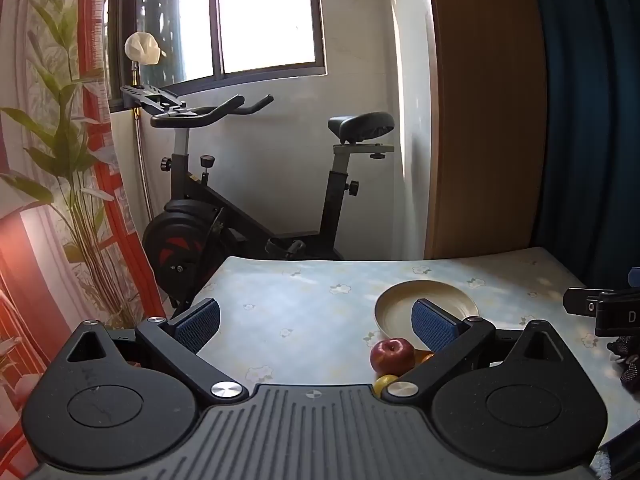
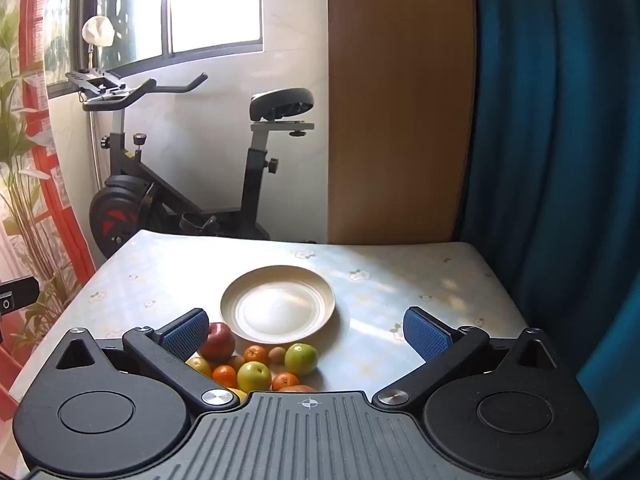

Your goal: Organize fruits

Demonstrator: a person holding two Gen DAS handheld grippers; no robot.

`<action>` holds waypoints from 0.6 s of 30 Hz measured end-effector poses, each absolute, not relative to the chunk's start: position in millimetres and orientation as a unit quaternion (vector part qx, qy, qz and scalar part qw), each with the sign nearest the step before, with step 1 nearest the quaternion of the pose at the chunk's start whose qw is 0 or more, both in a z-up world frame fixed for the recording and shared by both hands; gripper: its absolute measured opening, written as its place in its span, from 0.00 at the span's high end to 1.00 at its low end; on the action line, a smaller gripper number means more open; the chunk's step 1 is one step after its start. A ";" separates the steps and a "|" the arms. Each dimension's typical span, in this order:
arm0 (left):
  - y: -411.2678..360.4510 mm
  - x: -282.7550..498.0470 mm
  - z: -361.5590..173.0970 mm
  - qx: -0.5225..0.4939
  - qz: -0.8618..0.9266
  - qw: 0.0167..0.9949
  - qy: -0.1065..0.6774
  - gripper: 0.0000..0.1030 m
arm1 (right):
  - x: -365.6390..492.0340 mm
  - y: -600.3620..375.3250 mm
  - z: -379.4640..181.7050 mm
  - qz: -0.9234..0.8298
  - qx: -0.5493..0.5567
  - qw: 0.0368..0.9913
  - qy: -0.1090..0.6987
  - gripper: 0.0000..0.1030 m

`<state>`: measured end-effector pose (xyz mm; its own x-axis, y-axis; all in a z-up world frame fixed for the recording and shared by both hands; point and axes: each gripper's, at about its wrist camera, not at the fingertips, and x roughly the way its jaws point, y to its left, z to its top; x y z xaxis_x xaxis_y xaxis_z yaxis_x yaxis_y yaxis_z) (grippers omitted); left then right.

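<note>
A cream plate (image 2: 277,303) lies empty in the middle of the flowered table (image 2: 400,276). Just in front of it sits a cluster of fruit: a red apple (image 2: 218,342), two green apples (image 2: 301,358) (image 2: 254,376), several small oranges (image 2: 256,354) and a yellow fruit (image 2: 200,365). My right gripper (image 2: 306,332) hovers open above the cluster, nothing between its fingers. In the left wrist view the plate (image 1: 400,300) and red apple (image 1: 392,356) lie to the right. My left gripper (image 1: 316,322) is open over bare tabletop, holding nothing.
An exercise bike (image 2: 192,176) stands beyond the table's far edge under a window. A wooden panel (image 2: 396,100) and blue curtain (image 2: 560,140) bound the right side. A leafy plant (image 1: 68,184) stands at the left. The other gripper's body (image 1: 608,312) shows at the right edge.
</note>
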<state>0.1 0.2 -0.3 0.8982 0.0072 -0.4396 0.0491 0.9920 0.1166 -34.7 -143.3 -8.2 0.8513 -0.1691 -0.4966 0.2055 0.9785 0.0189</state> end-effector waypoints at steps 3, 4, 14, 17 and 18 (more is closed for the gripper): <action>2.9 1.7 -0.7 0.060 -0.009 0.972 0.229 0.00 | -35.0 -143.4 -8.3 -0.098 0.036 0.961 0.254 0.00; 0.8 -0.3 -0.2 0.063 -0.007 0.973 0.224 0.00 | -35.0 -143.4 -8.3 -0.098 0.036 0.961 0.255 0.00; -5.2 -5.1 1.8 0.067 0.001 0.973 0.222 0.00 | -35.1 -143.6 -3.1 -0.095 0.037 0.962 0.252 0.00; -5.3 -5.0 2.1 0.067 0.002 0.973 0.222 0.00 | -37.7 -145.0 -3.2 -0.095 0.038 0.963 0.251 0.00; -4.6 -4.6 2.1 0.066 0.002 0.973 0.222 0.00 | -37.8 -145.4 -2.5 -0.095 0.038 0.963 0.251 0.00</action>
<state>-4.6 -4.6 2.1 0.9012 0.0330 -0.4321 0.0259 0.9912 0.1299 -37.8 -145.4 -2.5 0.8564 -0.1634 -0.4897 0.2015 0.9791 0.0257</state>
